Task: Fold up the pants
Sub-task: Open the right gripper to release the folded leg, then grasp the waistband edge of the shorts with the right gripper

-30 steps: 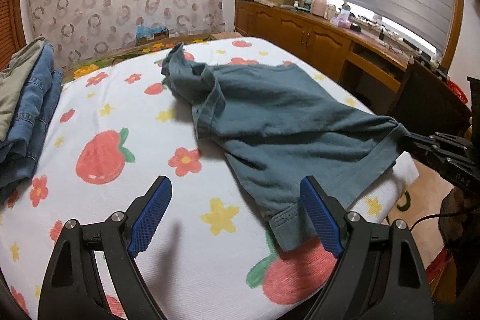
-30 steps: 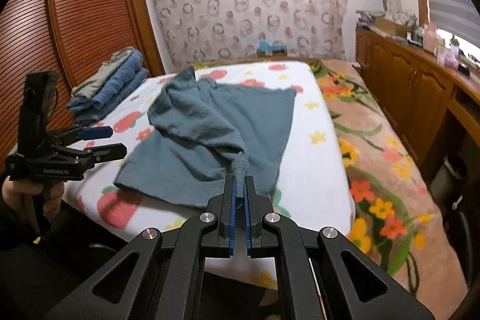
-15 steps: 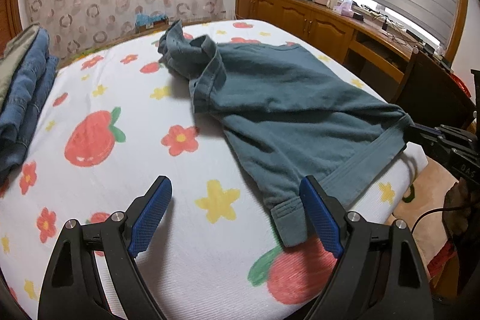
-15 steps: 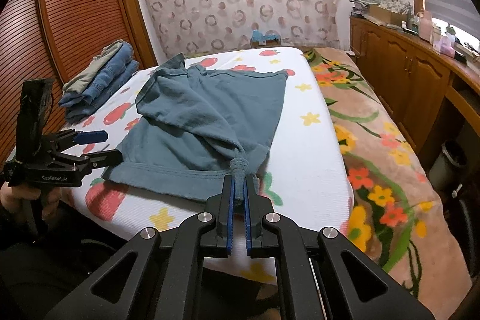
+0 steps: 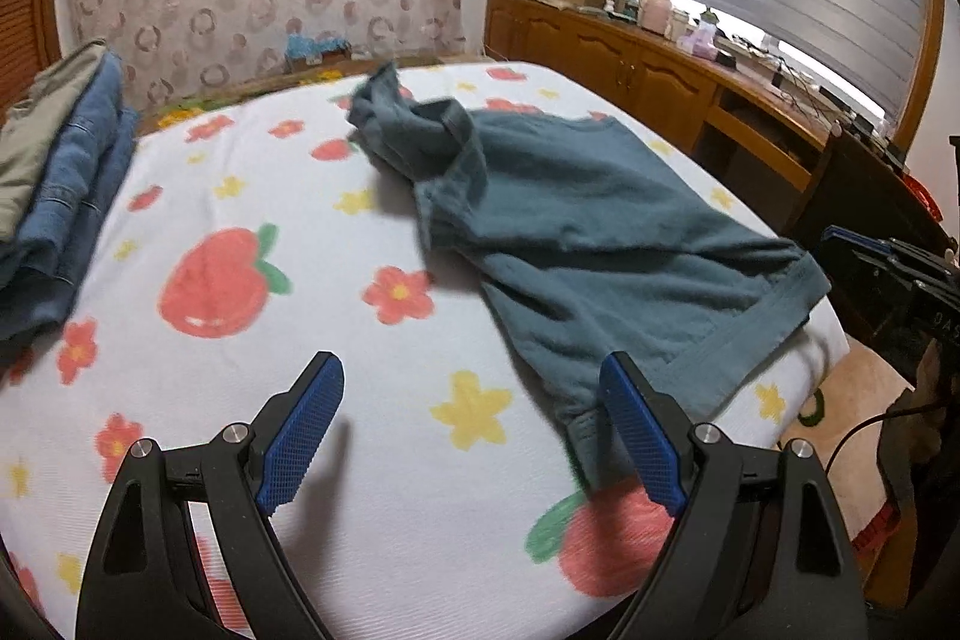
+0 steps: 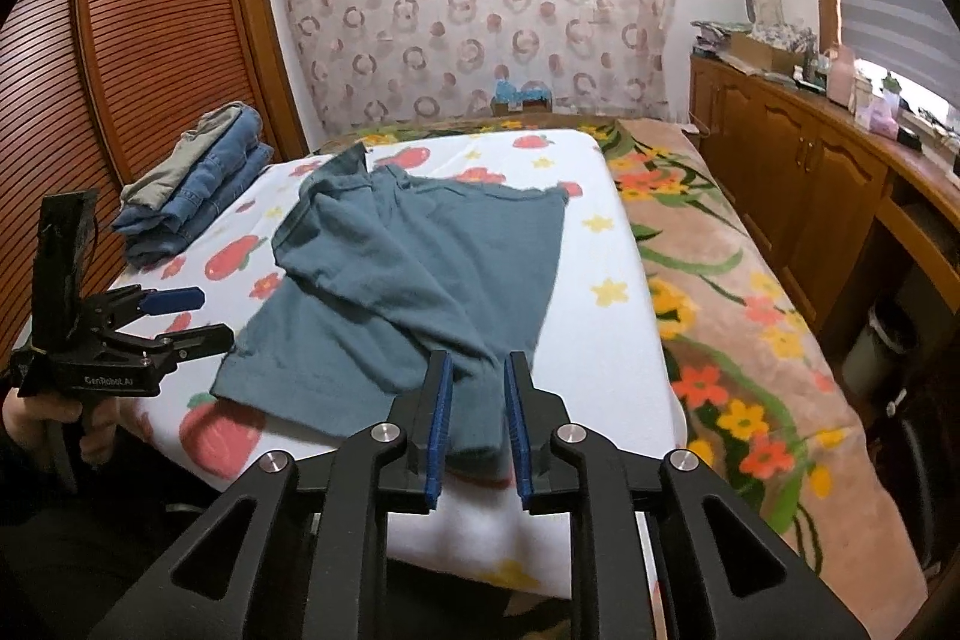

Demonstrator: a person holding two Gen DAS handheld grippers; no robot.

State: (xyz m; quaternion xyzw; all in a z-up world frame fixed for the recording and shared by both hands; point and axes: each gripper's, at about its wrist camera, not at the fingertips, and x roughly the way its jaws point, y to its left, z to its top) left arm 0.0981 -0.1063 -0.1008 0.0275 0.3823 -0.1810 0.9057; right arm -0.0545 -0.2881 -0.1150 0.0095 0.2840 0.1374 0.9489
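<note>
Teal pants (image 5: 576, 232) lie rumpled on the white fruit-print sheet (image 5: 240, 340), waistband toward the near edge, far end bunched up. They also show in the right wrist view (image 6: 414, 274). My left gripper (image 5: 474, 430) is open and empty over the sheet, its right finger next to the waistband's near corner. My right gripper (image 6: 477, 424) is open, jaws a small way apart, with the waistband corner lying between them at the bed's edge. The left gripper also shows in the right wrist view (image 6: 174, 316), open at the pants' left corner.
A stack of folded jeans and pants (image 5: 54, 196) sits at the sheet's far left, also in the right wrist view (image 6: 198, 178). A floral blanket (image 6: 738, 316) covers the bed's right side. Wooden cabinets (image 6: 810, 172) line the right wall, a wardrobe (image 6: 144, 58) the left.
My right gripper has opened and let go of the waistband corner, which now lies on the bed's edge. My left gripper stayed open and shifted slightly.
</note>
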